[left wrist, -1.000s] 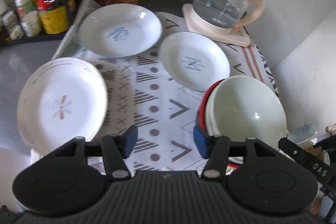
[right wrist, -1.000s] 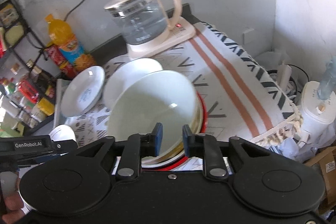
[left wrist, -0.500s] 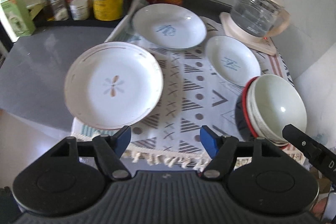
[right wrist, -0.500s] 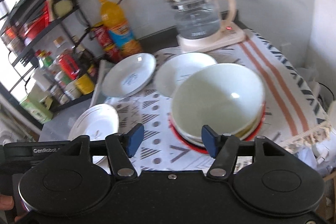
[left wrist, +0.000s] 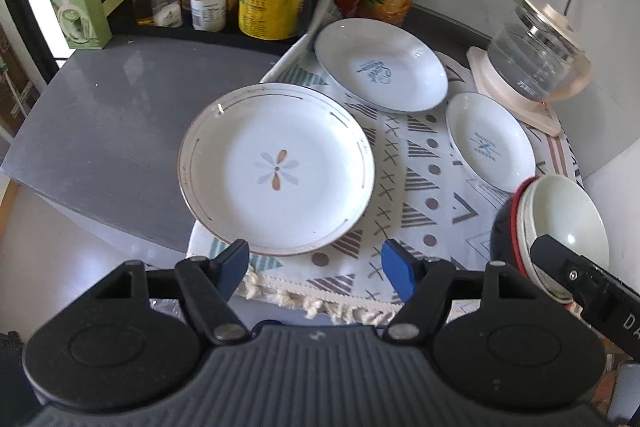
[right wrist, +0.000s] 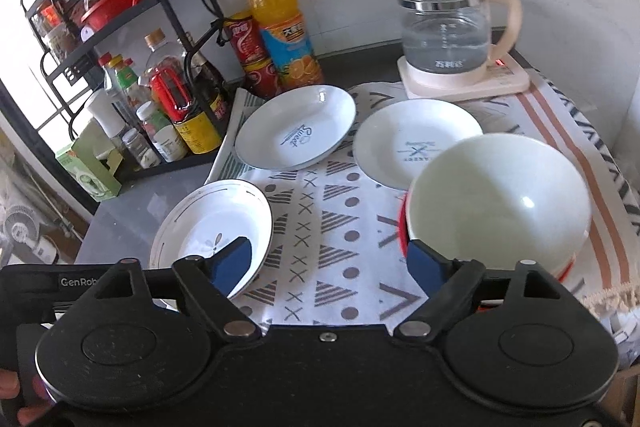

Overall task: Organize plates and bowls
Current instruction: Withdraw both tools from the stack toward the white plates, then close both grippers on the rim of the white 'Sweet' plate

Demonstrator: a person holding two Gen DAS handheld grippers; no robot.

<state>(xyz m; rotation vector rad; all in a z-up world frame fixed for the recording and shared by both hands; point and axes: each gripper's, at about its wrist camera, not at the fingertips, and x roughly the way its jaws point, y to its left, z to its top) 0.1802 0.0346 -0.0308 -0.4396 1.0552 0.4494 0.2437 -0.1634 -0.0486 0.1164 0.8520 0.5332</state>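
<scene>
Left gripper (left wrist: 315, 263): jaws spread wide, holding nothing; hangs above the near fringed edge of the cloth, with the flower plate just beyond its blue fingertips (left wrist: 232, 261).
Right gripper (right wrist: 327, 263): jaws wide apart, empty; poised over the near part of the cloth, flower plate behind its left finger, bowl stack behind its right finger.
Flower plate (left wrist: 276, 169): white, thin gold rim lines, small flower motif at centre; sits at the near left corner of the cloth, overlapping onto the grey counter.
Script plate (left wrist: 380, 65): white, blue rim line, blue script in the well; at the far left of the cloth, just in front of the bottles.
Cross-mark plate (left wrist: 490, 143): white, smaller, blue crossed emblem; right of the script plate, near the kettle base, its near edge partly hidden by the bowl stack in the right wrist view.
Bowl stack (right wrist: 498, 213): pale cream bowl on top, nested in others, a red rim showing at the bottom; on the near right of the cloth.
Cloth (left wrist: 416, 187): white, grey triangles, crosses and dots, fringed near edge, orange stripes at the right side.
Kettle (right wrist: 448, 27): glass, cream lid and handle, on a cream base with a red light; far right.
Orange drink bottle (right wrist: 282, 35): upright against the wall, red cans beside it.
Rack (right wrist: 96, 27): black wire shelves at left, crowded with jars and bottles.
</scene>
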